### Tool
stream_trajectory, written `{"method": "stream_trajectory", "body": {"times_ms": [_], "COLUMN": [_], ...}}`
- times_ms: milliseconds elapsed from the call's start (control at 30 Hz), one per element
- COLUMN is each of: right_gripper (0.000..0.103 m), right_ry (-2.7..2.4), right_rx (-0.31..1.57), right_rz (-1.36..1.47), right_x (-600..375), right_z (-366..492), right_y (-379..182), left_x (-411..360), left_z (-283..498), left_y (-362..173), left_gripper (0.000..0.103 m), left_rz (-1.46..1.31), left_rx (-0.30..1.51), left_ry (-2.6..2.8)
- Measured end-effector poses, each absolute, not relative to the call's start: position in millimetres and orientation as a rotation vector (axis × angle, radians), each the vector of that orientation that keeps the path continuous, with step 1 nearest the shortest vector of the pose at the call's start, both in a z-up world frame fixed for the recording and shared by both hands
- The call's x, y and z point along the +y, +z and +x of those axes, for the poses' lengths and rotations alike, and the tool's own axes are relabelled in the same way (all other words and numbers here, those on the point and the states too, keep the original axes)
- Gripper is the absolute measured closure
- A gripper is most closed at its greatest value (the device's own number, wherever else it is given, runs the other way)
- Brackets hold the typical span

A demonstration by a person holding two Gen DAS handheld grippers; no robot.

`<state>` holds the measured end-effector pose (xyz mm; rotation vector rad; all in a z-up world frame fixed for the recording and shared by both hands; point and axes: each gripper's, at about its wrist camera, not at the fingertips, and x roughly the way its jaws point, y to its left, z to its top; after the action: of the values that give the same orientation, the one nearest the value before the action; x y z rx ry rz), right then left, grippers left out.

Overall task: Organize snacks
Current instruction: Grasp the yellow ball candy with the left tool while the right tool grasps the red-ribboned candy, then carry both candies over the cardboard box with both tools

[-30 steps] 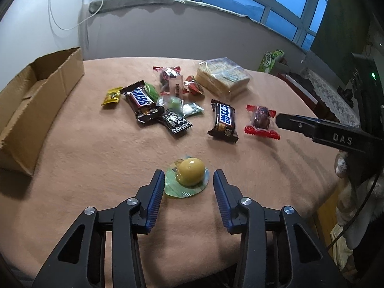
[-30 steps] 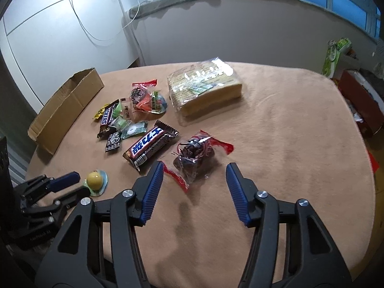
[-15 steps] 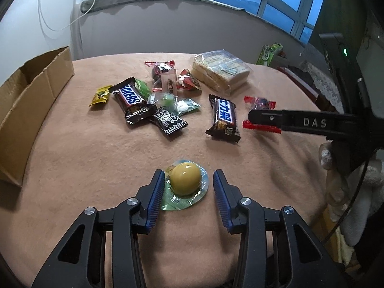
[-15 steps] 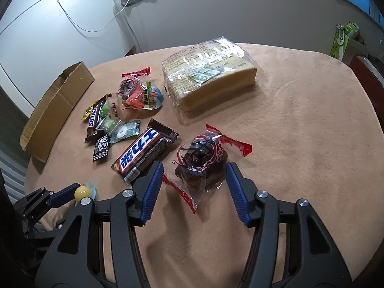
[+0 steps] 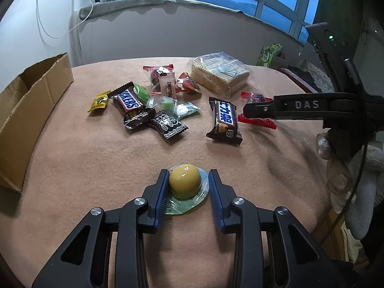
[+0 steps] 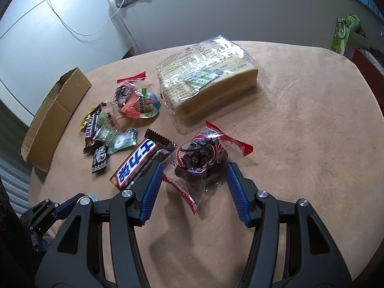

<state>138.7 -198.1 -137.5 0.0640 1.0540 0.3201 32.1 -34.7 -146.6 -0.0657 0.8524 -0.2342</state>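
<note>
Between the left claw's [image 5: 187, 187] blue pads sat the yellow jelly cup [image 5: 184, 181], dome up on its green seal, the left pad touching it and the right just beside; the jaws stood narrow but not yet clamped, likely because the flat seal demanded a low, centred pinch. At two o'clock from it, the right claw [image 6: 192, 180] stood wide astride the red-edged plum packet [image 6: 201, 163], apparently squaring up. Loose bars lay near twelve o'clock, the cardboard box [image 5: 28, 103] at ten on the tabletop [image 5: 72, 168].
</note>
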Motion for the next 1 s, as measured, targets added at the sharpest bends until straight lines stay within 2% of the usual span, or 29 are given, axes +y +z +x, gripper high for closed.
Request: {"method": "stream_trajectory", "body": {"times_ms": [67,100,200,233,300,633,1000], "right_gripper": [0.047,0.053,0.062,0.071,0.074,0.086,0.091], "right_ry": [0.324,0.328,0.337,0.341,0.344,0.343,0.326], "right_rx": [1.054,1.052,1.05,1.048,1.046,1.023,0.987], "right_rz": [0.073,0.074,0.076,0.077,0.08,0.117,0.114], "right_x": [-198.5,-198.8,-200.5,-200.6,-201.6,-214.8,-225.4], "right_z": [141.3,142.0,143.2,143.5,143.3,139.4,128.0], "right_y": [-137.8,-137.4,-136.8,-136.9,-136.3,-134.1,-125.3], "left_x": [-33.8,-33.1,-32.4,-31.9,-31.2,-28.5,-21.3], "left_z": [31.7,31.6,31.2,30.8,30.7,30.5,27.4], "left_y": [-146.3,-146.1,-145.3,-145.2,-145.3,-142.8,-132.4], "left_gripper": [0.072,0.072,0.072,0.072,0.072,0.072,0.072], "left_rz": [-0.072,-0.076,-0.079,-0.082,-0.088,-0.099,-0.108], "left_rx": [0.851,0.85,0.848,0.847,0.846,0.836,0.805], "left_ry": [-0.236,-0.237,-0.236,-0.236,-0.235,-0.226,-0.204]}}
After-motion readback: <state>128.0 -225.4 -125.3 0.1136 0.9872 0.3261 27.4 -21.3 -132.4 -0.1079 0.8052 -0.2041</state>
